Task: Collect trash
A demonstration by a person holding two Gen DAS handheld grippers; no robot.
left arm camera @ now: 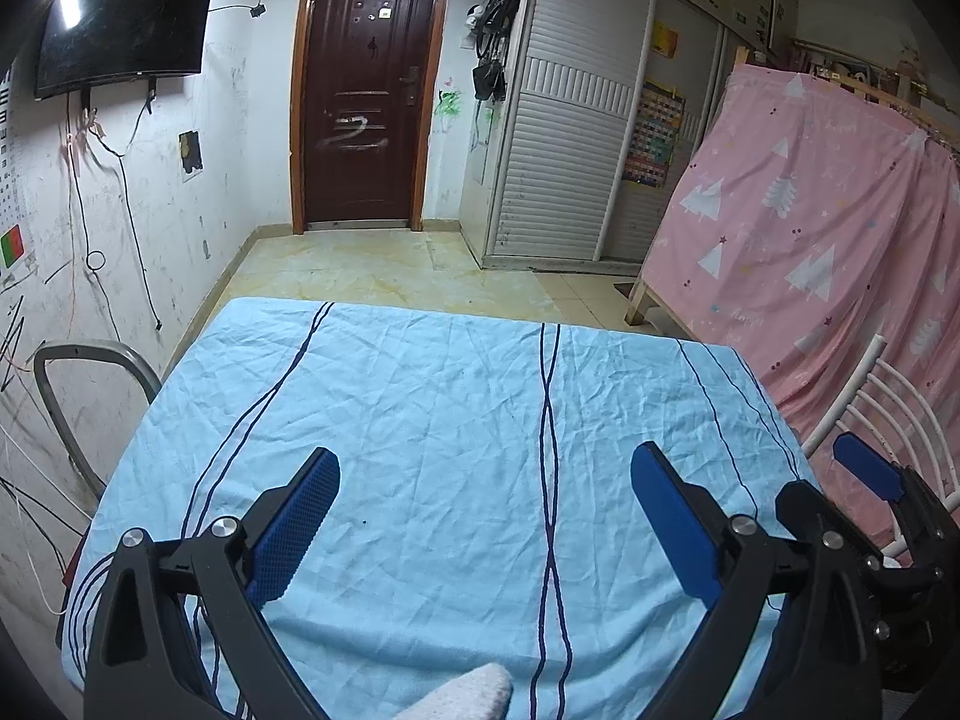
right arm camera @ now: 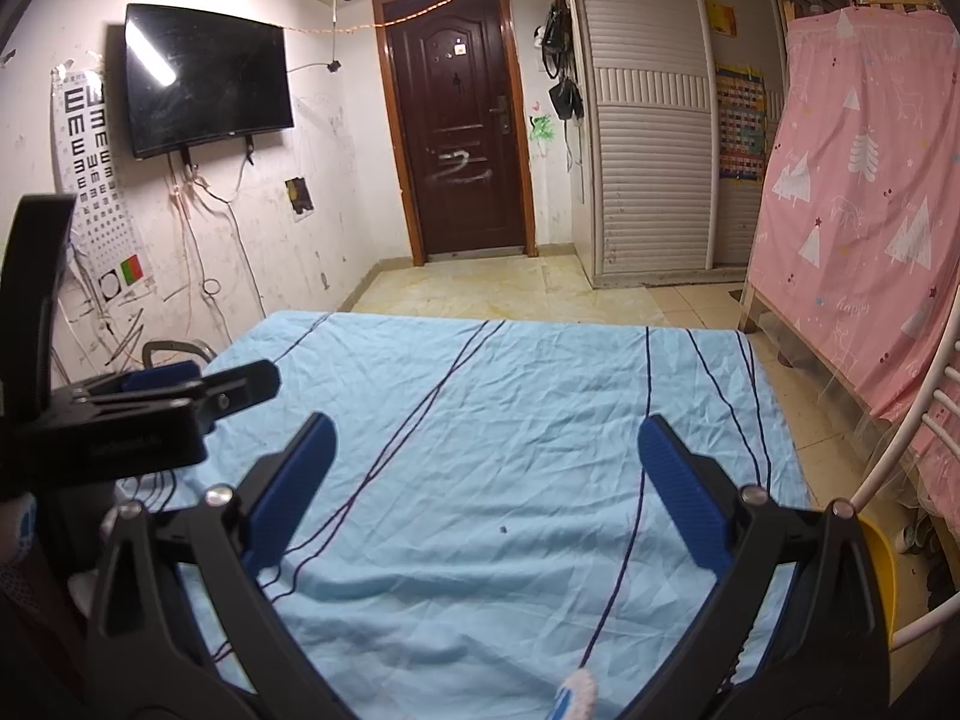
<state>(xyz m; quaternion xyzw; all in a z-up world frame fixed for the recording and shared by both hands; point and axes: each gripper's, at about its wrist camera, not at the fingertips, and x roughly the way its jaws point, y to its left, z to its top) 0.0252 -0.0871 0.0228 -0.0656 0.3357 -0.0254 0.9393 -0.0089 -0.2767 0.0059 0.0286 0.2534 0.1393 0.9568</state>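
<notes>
The table is covered with a light blue cloth (left arm camera: 432, 420) with dark blue lines; it also shows in the right wrist view (right arm camera: 510, 420). No trash item shows on it; only a tiny dark speck (right arm camera: 503, 530) lies on the cloth. My left gripper (left arm camera: 486, 516) is open and empty above the near part of the table. My right gripper (right arm camera: 486, 492) is open and empty, to the right of the left one. The right gripper's blue finger shows at the right edge of the left wrist view (left arm camera: 867, 468).
A grey metal chair (left arm camera: 78, 384) stands at the table's left, a white chair (left arm camera: 888, 408) at its right. A yellow bin (right arm camera: 879, 570) sits low at the right. A pink sheet (left arm camera: 810, 240) hangs at the right. A door (left arm camera: 366, 90) is beyond.
</notes>
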